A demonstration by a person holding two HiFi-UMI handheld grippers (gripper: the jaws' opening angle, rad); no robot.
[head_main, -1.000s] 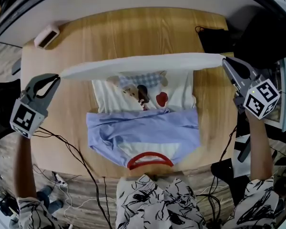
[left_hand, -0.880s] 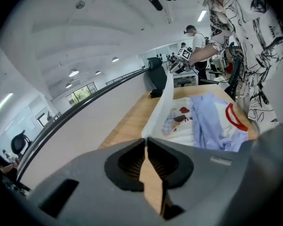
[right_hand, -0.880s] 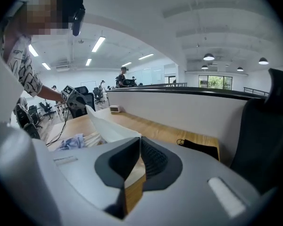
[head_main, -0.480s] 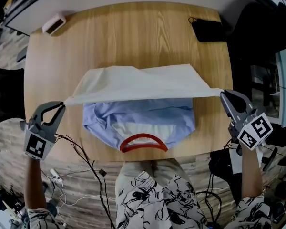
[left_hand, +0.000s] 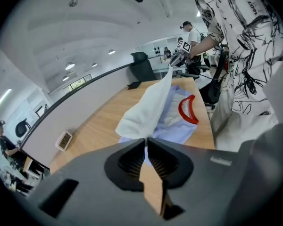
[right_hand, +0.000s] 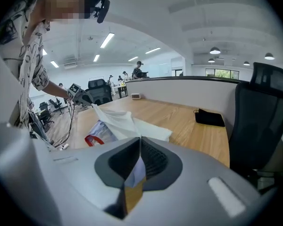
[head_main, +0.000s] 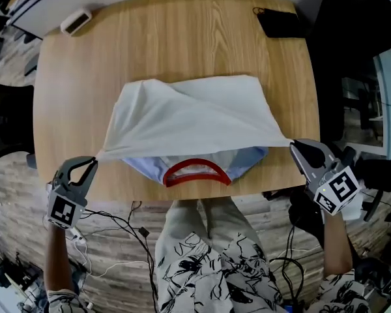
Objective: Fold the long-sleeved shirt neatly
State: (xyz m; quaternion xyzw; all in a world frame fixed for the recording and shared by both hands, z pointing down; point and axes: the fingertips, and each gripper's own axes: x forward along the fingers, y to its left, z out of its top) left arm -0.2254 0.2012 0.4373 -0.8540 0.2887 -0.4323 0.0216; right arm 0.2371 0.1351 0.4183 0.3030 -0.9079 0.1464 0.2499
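At the near edge of the desk [head_main: 182, 51], left tongs [head_main: 94, 161] and right tongs [head_main: 292, 146] pinched the hem of the long-sleeved shirt [head_main: 189, 116] mid-fold, likely needing lowering next.

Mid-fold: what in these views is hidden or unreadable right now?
- Head view: white shirt fabric covers the light blue sleeves; how they lie is hidden.
- Head view: small white box-shaped device, face too small to read.
- Head view: flat black item at the far corner, too dark to identify.

Soft matt cloth shirt [head_main: 195, 116] (creased, no sheen) lying on a smooth wood-grain table [head_main: 176, 44]
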